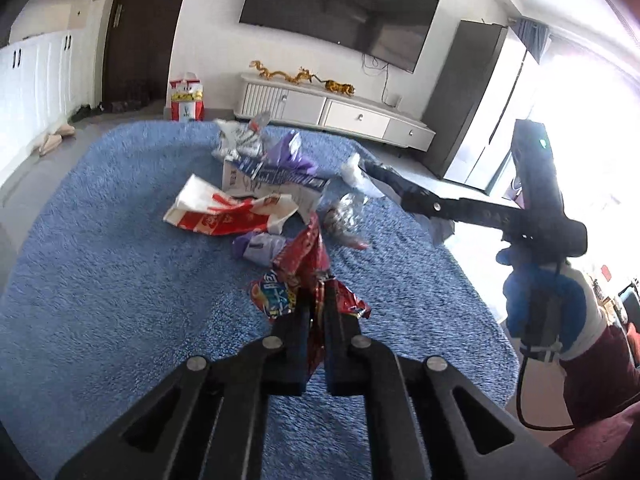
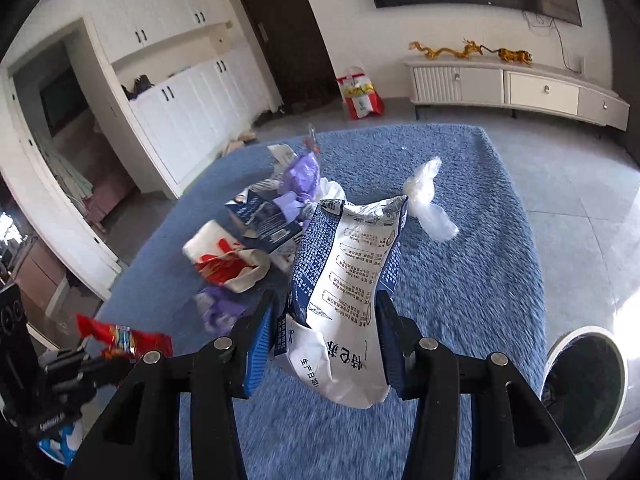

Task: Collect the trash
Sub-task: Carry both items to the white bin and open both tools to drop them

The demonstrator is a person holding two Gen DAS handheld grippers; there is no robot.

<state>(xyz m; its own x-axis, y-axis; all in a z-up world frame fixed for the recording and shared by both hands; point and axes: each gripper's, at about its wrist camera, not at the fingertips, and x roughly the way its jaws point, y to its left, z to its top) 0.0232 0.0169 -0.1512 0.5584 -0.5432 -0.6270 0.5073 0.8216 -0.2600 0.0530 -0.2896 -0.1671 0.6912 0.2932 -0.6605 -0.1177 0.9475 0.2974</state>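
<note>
A blue shag rug covers most of the grey tiled floor, with a long white TV cabinet against the far wall and a dark television above it. At the lower right of the right wrist view, beside the rug's edge, stands a round white trash bin with a dark inside. Near the middle of the rug lies a loose heap of trash: a red and white paper bag, a flattened dark blue carton, purple wrappers and, a little apart on the right side, a crumpled clear plastic bag. The right claw is partly spread and pinches a blue and white printed pouch between its blue pads, the pouch lifted clear of the rug and standing upward between the fingers. The left claw is pressed together on a crumpled red snack wrapper, which hangs off the rug in front of the heap. The hand on the right claw wears a blue and white glove.
</note>
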